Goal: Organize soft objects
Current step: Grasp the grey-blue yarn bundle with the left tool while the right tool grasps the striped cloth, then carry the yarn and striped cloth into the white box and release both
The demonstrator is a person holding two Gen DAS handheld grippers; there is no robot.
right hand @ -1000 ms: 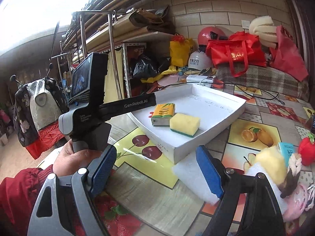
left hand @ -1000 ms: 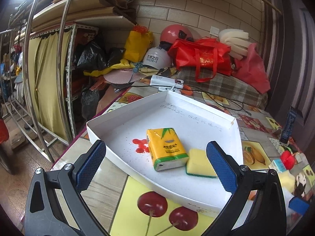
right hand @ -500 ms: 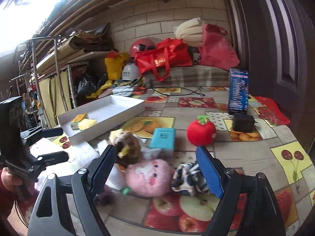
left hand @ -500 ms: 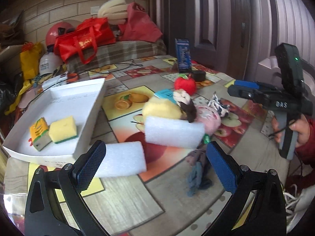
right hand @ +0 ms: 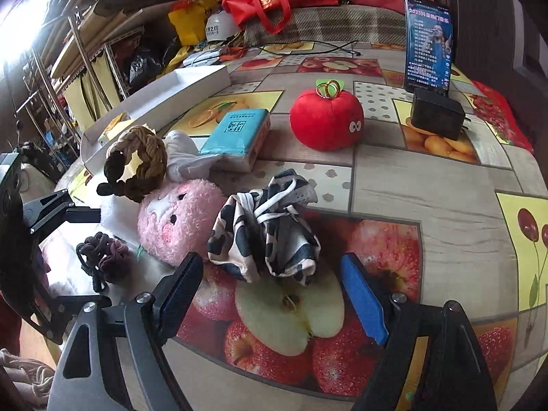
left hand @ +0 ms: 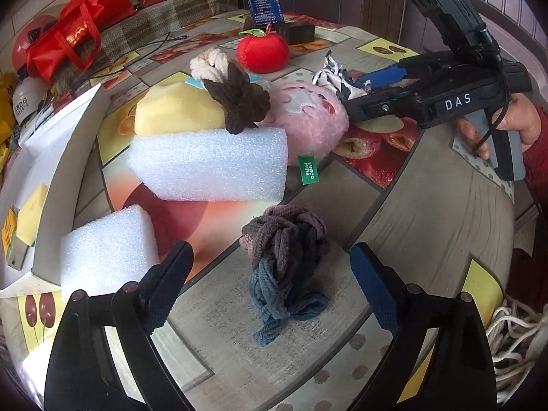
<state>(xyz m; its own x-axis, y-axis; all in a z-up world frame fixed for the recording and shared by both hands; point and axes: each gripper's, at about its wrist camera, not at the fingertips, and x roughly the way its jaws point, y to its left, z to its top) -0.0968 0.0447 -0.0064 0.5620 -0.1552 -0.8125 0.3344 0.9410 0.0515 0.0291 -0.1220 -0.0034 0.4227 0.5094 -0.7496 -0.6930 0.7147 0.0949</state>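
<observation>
Foam blocks: we count two white ones (left hand: 209, 164) and (left hand: 109, 243), the larger lying with its long axis from 9 to 3 o'clock in the left wrist view
Plush toys: we count two, a pink one (right hand: 181, 219) and a red apple (right hand: 325, 120) at 12 o'clock of the right gripper
Knitted scrunchie: one, purple to blue (left hand: 284, 260), on the table, long axis from 12 to 6 o'clock, between our left gripper's fingers but untouched
Cow-print cloth: one (right hand: 267, 236), crumpled at 12 o'clock of the right gripper, just ahead of its fingertips
Left gripper (left hand: 270, 281): fingers apart, having just been closing a little, nothing clamped
Right gripper (right hand: 274, 291): fingers apart, clamped on nothing
White tray (left hand: 61, 157): one, at 9 o'clock, holding a yellow sponge (left hand: 30, 212)
Writing: we read "DAS" on the right gripper's body in the left wrist view, "BAMBOO" on the green tag (left hand: 307, 169); the teal tissue pack (right hand: 236, 133) has print we cannot read
</observation>
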